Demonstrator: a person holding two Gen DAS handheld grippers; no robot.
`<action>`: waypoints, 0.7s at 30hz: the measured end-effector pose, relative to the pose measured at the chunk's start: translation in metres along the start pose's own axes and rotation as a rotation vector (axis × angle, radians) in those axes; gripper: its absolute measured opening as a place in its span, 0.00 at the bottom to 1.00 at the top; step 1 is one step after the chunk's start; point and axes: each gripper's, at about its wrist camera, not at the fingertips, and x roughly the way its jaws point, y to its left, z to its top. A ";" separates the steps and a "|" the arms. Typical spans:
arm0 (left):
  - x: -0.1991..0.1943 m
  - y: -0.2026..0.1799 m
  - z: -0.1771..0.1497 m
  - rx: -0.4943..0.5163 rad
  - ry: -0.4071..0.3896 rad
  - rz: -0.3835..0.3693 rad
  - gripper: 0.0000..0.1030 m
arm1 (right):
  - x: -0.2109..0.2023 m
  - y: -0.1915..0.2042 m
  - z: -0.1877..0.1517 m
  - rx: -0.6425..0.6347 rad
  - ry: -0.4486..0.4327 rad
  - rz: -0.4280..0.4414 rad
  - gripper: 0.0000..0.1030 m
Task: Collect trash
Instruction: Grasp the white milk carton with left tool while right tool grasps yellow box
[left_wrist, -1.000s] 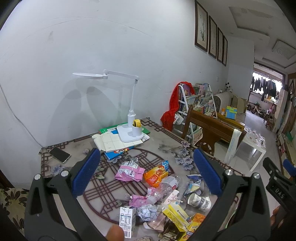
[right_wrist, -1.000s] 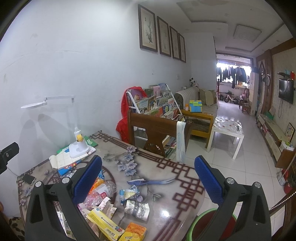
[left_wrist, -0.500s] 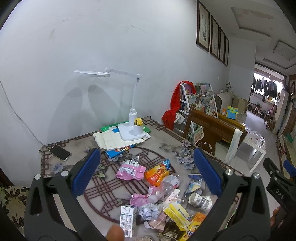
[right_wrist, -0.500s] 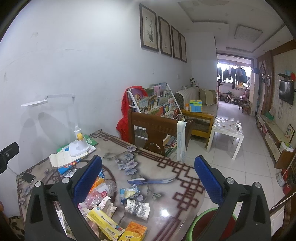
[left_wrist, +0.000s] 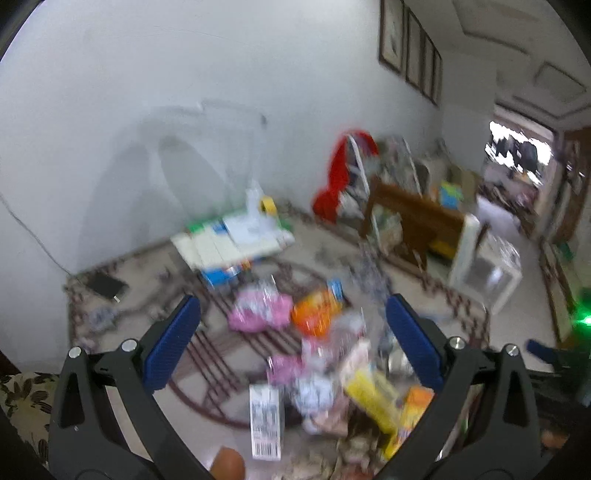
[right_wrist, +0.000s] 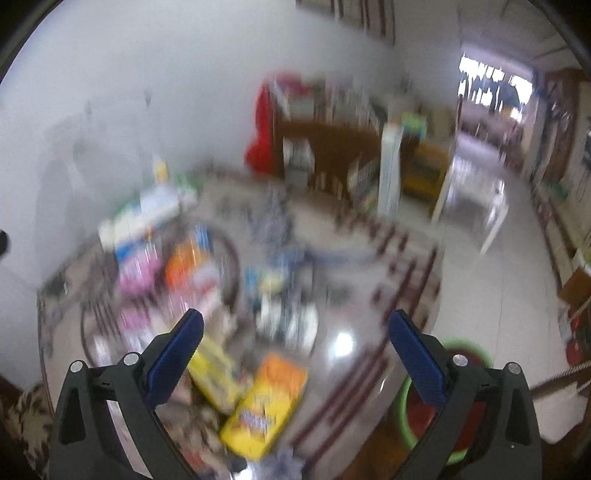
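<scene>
Both views are motion-blurred. A heap of trash lies on the patterned table (left_wrist: 155, 266): a pink packet (left_wrist: 258, 314), an orange packet (left_wrist: 317, 310), a white carton (left_wrist: 264, 421), a yellow box (left_wrist: 369, 398). My left gripper (left_wrist: 291, 343) is open and empty above the heap. My right gripper (right_wrist: 295, 354) is open and empty above the table; below it lie an orange-yellow packet (right_wrist: 269, 402) and a yellow box (right_wrist: 214, 373). A green bin with a red liner (right_wrist: 461, 402) stands on the floor at the lower right.
A white desk lamp (left_wrist: 255, 199) stands on books and papers (left_wrist: 221, 247) at the table's far side. A black phone (left_wrist: 105, 286) lies at the far left. A wooden chair (left_wrist: 410, 221), a bookrack with red cloth (left_wrist: 340, 181) and a white side table (left_wrist: 491, 266) stand beyond.
Both grippers have tilted down and moved toward the trash heap, blurring both views. The bin and the table surface show more in the right wrist view. Both jaws stay open.
</scene>
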 end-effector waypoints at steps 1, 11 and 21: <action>0.005 0.002 -0.007 0.011 0.018 0.014 0.96 | 0.011 0.002 -0.007 0.006 0.041 0.004 0.93; 0.110 0.041 -0.105 -0.089 0.428 -0.057 0.67 | 0.067 0.040 -0.037 -0.165 0.201 0.166 0.88; 0.151 0.047 -0.148 -0.162 0.560 -0.105 0.35 | 0.099 0.066 -0.025 -0.300 0.255 0.224 0.88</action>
